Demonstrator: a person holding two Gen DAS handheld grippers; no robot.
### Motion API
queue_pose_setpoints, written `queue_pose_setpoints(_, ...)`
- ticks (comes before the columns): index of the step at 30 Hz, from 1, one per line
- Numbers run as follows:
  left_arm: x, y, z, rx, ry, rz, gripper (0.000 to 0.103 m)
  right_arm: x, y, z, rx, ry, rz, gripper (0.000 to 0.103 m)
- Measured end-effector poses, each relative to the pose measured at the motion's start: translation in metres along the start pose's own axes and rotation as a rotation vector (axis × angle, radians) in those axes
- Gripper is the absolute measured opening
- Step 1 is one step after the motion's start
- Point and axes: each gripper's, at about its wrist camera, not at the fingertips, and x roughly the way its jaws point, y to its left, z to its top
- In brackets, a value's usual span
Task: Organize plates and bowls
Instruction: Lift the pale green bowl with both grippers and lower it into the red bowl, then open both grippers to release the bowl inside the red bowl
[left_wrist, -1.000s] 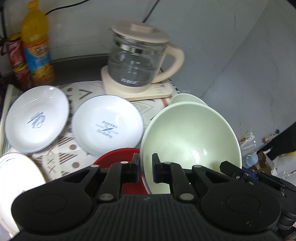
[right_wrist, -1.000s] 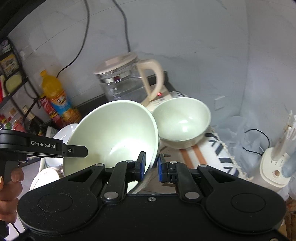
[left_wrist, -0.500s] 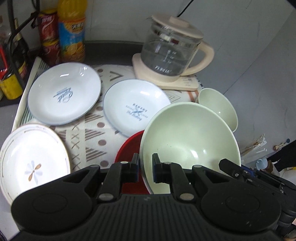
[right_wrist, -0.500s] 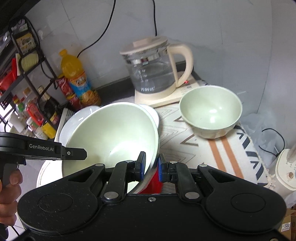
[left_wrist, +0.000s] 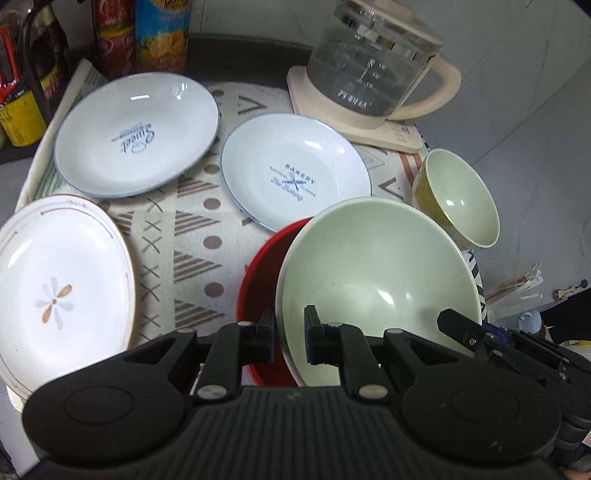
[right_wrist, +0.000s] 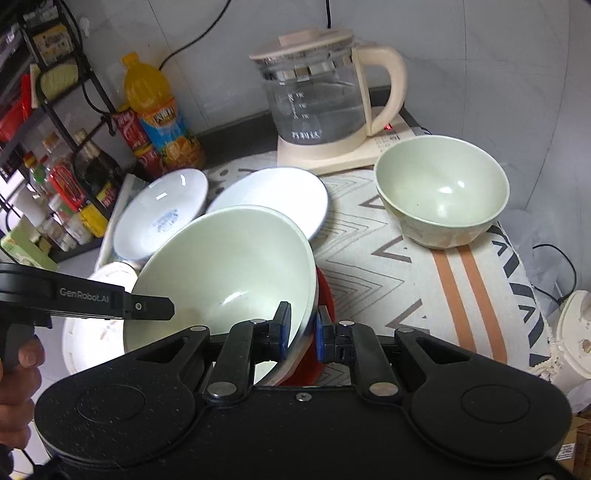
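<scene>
Both grippers clamp the rim of one large green bowl (left_wrist: 376, 273): the left gripper (left_wrist: 289, 338) has its fingers closed on the near-left edge, the right gripper (right_wrist: 302, 334) pinches the opposite edge, blue pads either side of the wall. The bowl hangs tilted over a red bowl (left_wrist: 258, 280), apparently nesting into it; contact is hidden. A smaller green bowl (right_wrist: 441, 190) sits well apart near the kettle (right_wrist: 317, 99). Thin rim grips on glazed ware could slip if the hands pull unevenly, dropping it onto the red bowl or the bakery plate (left_wrist: 295, 170) just beside.
</scene>
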Motion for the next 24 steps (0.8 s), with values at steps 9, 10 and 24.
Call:
queue_pose_setpoints(9, 0.015, 0.004, 0.003, -0.002, 0.042, 0.021, 0.012, 0.015, -0.001, 0.000, -0.027, 0.025, -0.015, 0.013)
queue_pose_setpoints(10, 0.015, 0.003, 0.004, 0.002, 0.045, 0.026, 0.013, 0.017, -0.002, 0.000, -0.025, 0.026, -0.017, 0.012)
queue_pose_setpoints(24, -0.016, -0.007, 0.022, 0.050, -0.029, 0.060, 0.034, 0.019, -0.007, 0.009, 0.020, 0.011, -0.030, 0.012)
